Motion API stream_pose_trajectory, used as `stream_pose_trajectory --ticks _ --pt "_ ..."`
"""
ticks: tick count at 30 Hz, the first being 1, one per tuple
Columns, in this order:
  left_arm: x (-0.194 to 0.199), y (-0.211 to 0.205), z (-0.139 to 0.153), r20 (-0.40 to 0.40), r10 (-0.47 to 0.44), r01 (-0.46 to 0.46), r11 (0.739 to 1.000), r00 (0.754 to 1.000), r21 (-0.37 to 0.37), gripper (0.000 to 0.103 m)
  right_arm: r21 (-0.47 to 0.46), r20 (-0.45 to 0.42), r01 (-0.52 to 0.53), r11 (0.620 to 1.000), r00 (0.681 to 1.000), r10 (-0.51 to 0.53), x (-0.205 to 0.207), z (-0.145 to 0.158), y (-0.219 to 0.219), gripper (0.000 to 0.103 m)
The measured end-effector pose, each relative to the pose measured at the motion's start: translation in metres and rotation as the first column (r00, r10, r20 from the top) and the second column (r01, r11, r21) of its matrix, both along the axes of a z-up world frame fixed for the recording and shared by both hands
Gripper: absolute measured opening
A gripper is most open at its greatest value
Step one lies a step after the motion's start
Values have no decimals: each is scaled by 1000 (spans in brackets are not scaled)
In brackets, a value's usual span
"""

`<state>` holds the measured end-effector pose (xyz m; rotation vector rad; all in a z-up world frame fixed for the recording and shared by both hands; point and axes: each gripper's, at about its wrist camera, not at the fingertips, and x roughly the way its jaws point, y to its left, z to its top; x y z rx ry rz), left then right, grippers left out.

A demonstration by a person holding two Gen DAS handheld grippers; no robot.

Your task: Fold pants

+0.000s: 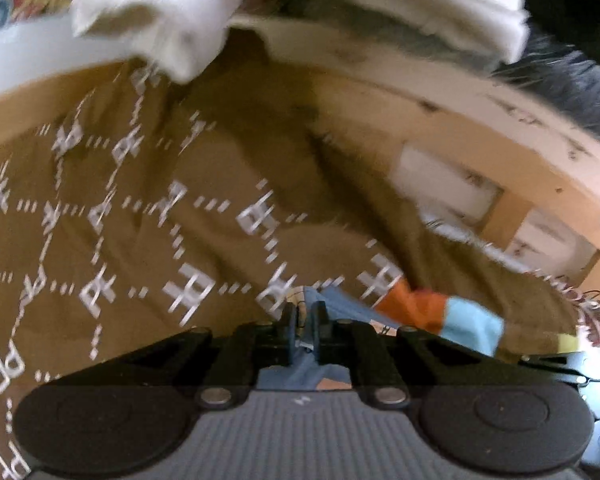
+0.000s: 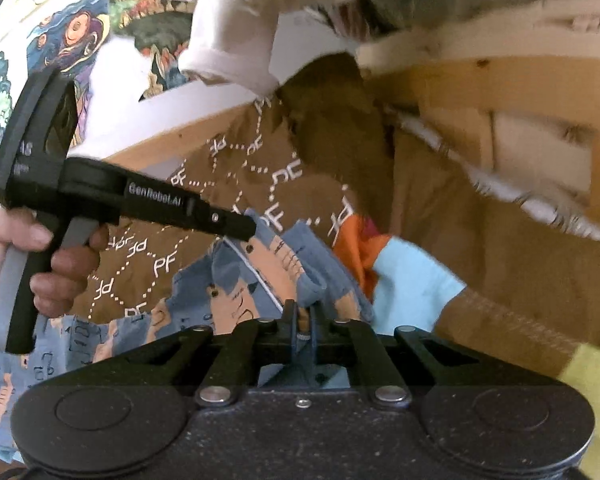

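The pants [image 2: 260, 272] are blue with an orange cartoon print. They hang bunched between both grippers, in front of a brown cloth [image 1: 148, 208] printed with white "PF" letters. My left gripper [image 1: 303, 312] is shut on a fold of the pants [image 1: 340, 308]. It also shows in the right wrist view [image 2: 246, 226], held by a hand at the left. My right gripper [image 2: 302, 312] is shut on another edge of the pants.
A white garment [image 1: 172, 12] lies on top of the wooden frame [image 1: 480, 128]. An orange, light blue and yellow cloth [image 2: 412, 276] hangs to the right of the pants. A colourful patterned sheet [image 2: 80, 32] is at the upper left.
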<state>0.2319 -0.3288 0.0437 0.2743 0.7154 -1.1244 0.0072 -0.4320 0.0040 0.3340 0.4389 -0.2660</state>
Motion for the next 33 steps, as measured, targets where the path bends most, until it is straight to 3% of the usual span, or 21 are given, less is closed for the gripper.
stream_pose_trajectory --ticks 7,10,11,12,14,16,18,19,21,25,28,33 --pt "-20 -43 -14 98 -40 31 995 994 90 11 5 -30 69 998 997 -69 -6 -2 -8 5" --pt "-18 -45 -19 64 -10 5 997 998 78 18 21 -64 86 996 994 -85 -3 -5 -10 9" --pt "-17 -41 -17 50 3 -6 998 999 63 26 16 -68 88 996 994 -87 -3 -5 -9 11" --pt "-15 -36 -15 40 8 -10 999 999 47 49 7 -68 85 996 994 -84 -4 -5 -8 18" --pt "-14 -23 -7 55 38 -38 999 998 -4 76 -52 -70 83 995 994 -87 -7 -3 -2 35" --pt "-13 -4 1 82 81 -78 996 993 -44 81 -132 -56 67 989 996 -75 -9 0 5 50" --pt "-10 21 8 88 125 -120 991 988 -54 87 -223 -45 50 974 997 -62 -9 4 16 72" --pt "-10 37 10 99 165 -160 985 981 -59 90 -247 -37 32 969 998 -42 -8 6 19 75" --pt "-11 75 11 134 237 -232 971 962 -54 94 -287 -20 -15 958 1000 9 -5 10 28 80" --pt "-25 151 1 241 343 -367 928 908 61 94 -300 -53 -179 937 984 171 16 13 50 93" --pt "-39 207 -16 289 403 -459 874 868 158 94 -287 -126 -302 909 953 277 36 4 77 94" --pt "-60 277 -50 265 520 -579 774 812 255 94 -288 -204 -473 833 880 429 59 -8 130 97"
